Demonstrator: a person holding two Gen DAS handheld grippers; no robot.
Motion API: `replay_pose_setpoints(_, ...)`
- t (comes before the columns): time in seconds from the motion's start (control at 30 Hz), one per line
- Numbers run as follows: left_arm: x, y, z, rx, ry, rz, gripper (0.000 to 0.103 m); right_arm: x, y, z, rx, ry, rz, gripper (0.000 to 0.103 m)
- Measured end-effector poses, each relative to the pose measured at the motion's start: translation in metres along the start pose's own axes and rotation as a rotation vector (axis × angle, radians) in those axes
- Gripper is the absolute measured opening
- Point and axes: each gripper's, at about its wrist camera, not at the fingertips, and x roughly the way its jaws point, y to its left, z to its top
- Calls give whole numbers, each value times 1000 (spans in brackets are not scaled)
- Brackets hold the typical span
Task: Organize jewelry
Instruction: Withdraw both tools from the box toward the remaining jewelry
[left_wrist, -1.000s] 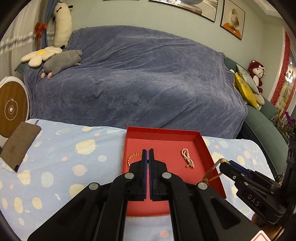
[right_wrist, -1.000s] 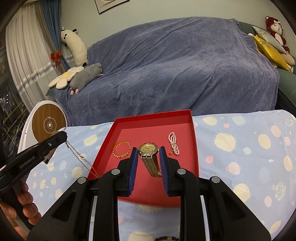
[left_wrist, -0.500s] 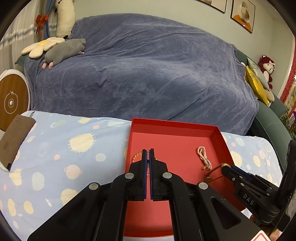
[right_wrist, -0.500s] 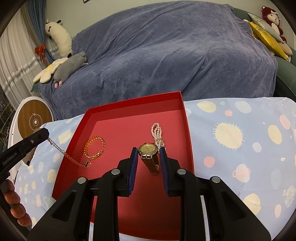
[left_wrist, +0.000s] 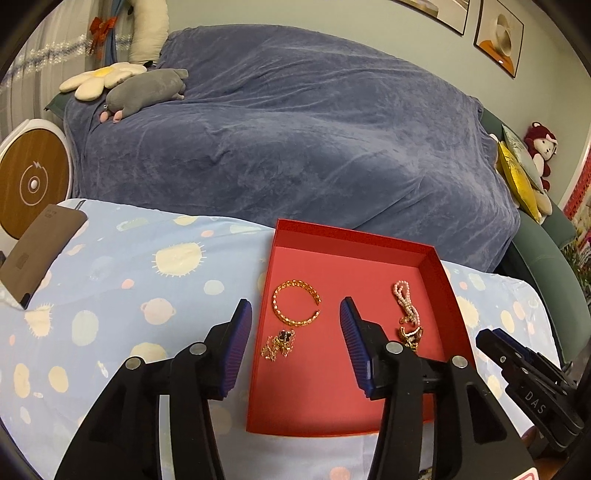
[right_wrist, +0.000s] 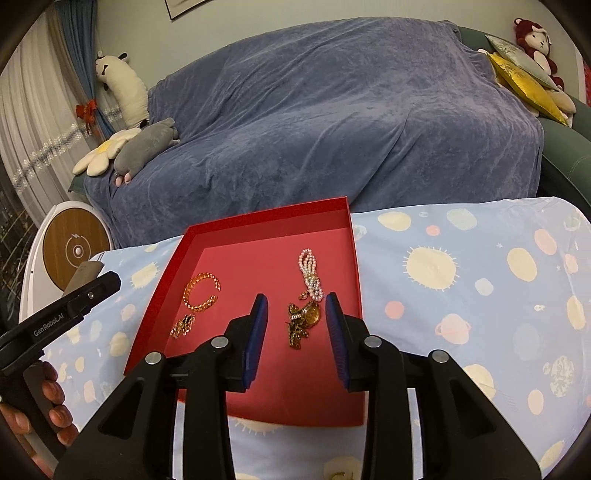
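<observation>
My left gripper (left_wrist: 295, 314) and right gripper (right_wrist: 293, 308) both gape empty over the red tray (right_wrist: 258, 229). My right finger (left_wrist: 354, 347) half-hides the gold watch (right_wrist: 308, 314); pearl strand (right_wrist: 310, 271), amber bracelet (left_wrist: 295, 302), and thin chain (left_wrist: 277, 343) lie inside.

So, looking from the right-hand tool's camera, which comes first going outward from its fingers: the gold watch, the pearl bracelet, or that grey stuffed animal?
1. Gold watch: lying in the red tray, right between the right gripper fingers.
2. Pearl bracelet: just beyond the watch, still in the tray.
3. Grey stuffed animal: far off to the left, on the covered sofa.
</observation>
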Motion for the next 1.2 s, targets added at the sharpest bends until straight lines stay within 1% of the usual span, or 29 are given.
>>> replay_pose_setpoints(0.07,-5,-2,-7,14,9,-2,50,-12,-3,-9,-20,0,-11,36)
replay_pose_setpoints(0.23,-21,-9,-31,68,13,14,52,-37,-11,-28,-27,7,-11,36)
replay_pose_setpoints(0.33,-31,-9,-47,92,14,23,56,-48,-10,-41,-55,11,-22,37)
replay_pose_setpoints(0.43,-42,-6,-61,91,24,11,57,-58,-12,-56,-63,29,-20,38)
replay_pose_setpoints(0.6,-56,-1,-79,69,42,-7,57,-74,-15,-77,-17,42,17,39)
replay_pose_setpoints(0.7,-62,1,-89,58,52,-16,57,-80,-14,-87,-15,51,23,40)
replay_pose_setpoints(0.8,-65,2,-97,59,63,-24,57,-83,-15,-96,-15,58,24,43)
replay_pose_setpoints(0.93,-67,7,-110,64,76,-21,64,-86,-20,-111,-1,77,26,43)
replay_pose_setpoints(1.2,-58,18,-132,73,137,-28,64,-88,-26,-131,-20,108,23,43)
